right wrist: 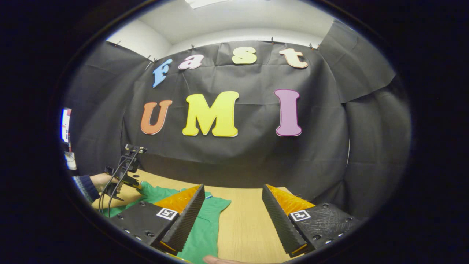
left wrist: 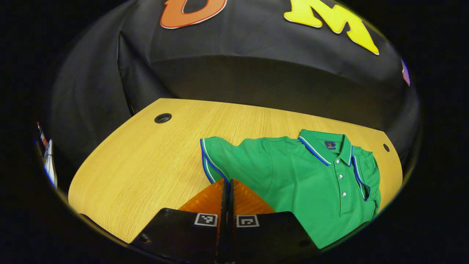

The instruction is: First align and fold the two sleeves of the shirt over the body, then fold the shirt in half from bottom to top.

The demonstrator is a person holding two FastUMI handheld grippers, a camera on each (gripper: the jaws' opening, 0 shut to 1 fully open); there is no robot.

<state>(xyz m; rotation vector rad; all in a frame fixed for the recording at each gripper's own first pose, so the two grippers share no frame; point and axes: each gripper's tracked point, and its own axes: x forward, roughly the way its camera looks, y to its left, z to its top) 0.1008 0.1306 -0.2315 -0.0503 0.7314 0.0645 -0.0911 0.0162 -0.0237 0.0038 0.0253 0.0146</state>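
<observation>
Green shirt [left wrist: 307,176] flat; one sleeve [left wrist: 362,172] folded

Nothing here reads as words apart from the booth wall's lettering. The green polo shirt [left wrist: 311,176] on the desk [left wrist: 146,165] has a small dark neck label [left wrist: 330,145] inside its collar, too small to make out. Each finger of the left gripper [left wrist: 228,187] and of the right gripper [right wrist: 234,205] carries a square black-and-white coded marker [left wrist: 206,219], a pattern with no letters or numbers.
</observation>
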